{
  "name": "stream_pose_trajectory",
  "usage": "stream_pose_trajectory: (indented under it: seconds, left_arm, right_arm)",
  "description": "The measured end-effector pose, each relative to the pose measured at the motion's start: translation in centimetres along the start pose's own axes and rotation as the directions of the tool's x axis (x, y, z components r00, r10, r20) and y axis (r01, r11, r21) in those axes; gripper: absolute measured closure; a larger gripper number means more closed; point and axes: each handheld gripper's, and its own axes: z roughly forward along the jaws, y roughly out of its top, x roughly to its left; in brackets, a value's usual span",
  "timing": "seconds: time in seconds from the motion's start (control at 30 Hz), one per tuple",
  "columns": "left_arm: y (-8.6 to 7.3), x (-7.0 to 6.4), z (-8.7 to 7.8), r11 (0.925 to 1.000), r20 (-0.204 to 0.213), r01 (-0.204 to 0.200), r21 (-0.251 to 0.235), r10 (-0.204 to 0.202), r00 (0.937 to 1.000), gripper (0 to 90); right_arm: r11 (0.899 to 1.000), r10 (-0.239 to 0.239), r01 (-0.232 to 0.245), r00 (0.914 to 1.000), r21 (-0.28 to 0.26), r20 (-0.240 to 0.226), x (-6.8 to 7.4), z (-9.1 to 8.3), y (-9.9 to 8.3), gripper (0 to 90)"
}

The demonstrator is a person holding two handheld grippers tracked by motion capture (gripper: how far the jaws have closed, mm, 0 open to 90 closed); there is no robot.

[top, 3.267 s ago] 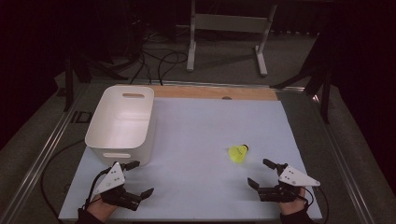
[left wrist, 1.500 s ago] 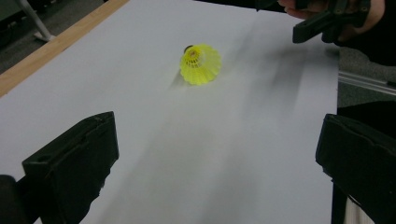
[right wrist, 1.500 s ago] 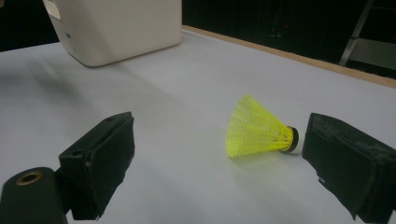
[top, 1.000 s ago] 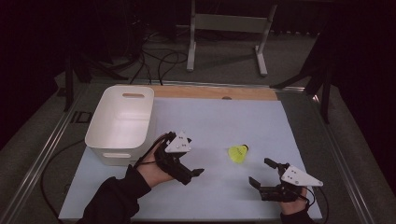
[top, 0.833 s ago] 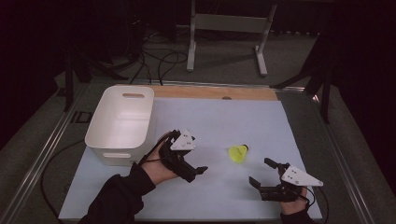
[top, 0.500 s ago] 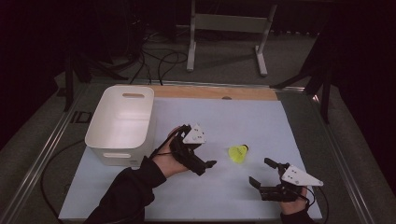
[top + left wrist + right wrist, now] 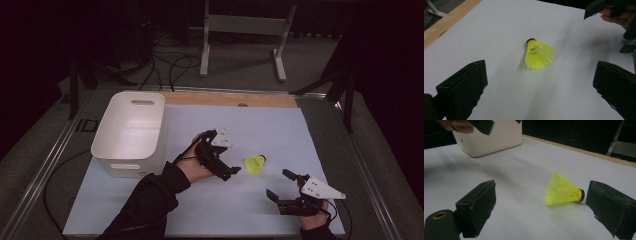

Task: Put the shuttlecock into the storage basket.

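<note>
A big table (image 7: 150, 210) has a pale blue top. On its left side sits a white tub (image 7: 131, 131) with a handle hole near its far rim.

The left gripper (image 7: 225, 162) is held by a hand (image 7: 192, 167) in a dark sleeve (image 7: 145, 205). It is near the middle of the table, just to the right of the tub. Its two black jaws are wide apart and hold nothing. They point at the yellow shuttlecock (image 7: 255, 164), which is close in front of them but not touching.

The right gripper (image 7: 279, 186) rests low near the front right edge of the table. Its jaws are wide apart too, and nothing is between them.

The shuttlecock lies on its side on the table top, between the two grippers. It is nearer to the left one. In the left gripper view its small dark tip (image 7: 531, 40) points away from the camera.
</note>
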Motion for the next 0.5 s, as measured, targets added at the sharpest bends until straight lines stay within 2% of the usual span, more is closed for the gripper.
stream_pose_trajectory:
  seconds: [0.13, 0.37, 0.5]
  left_arm:
    - [0.2, 0.3, 1.2, 1.0000, 0.000, 0.002, 0.002, -0.002, 1.0000, 0.4]
    - [0.3, 0.6, 3.2, 0.9994, 0.027, -0.023, 0.027, 0.023, 0.9994, 2.4]
    - [0.1, 0.8, 4.4, 0.9989, 0.042, -0.017, 0.043, 0.015, 0.9990, 2.6]
  right_arm:
    - [1.000, -0.001, 0.001, 1.0000, 0.000, 0.001, 0.0, 0.0, 0.0, 9.1]
    - [1.000, 0.000, 0.000, 1.0000, -0.003, -0.005, 0.0, 0.0, 0.0, 9.1]
    - [1.000, -0.002, 0.002, 1.0000, 0.000, -0.004, 0.0, 0.0, 0.0, 9.1]
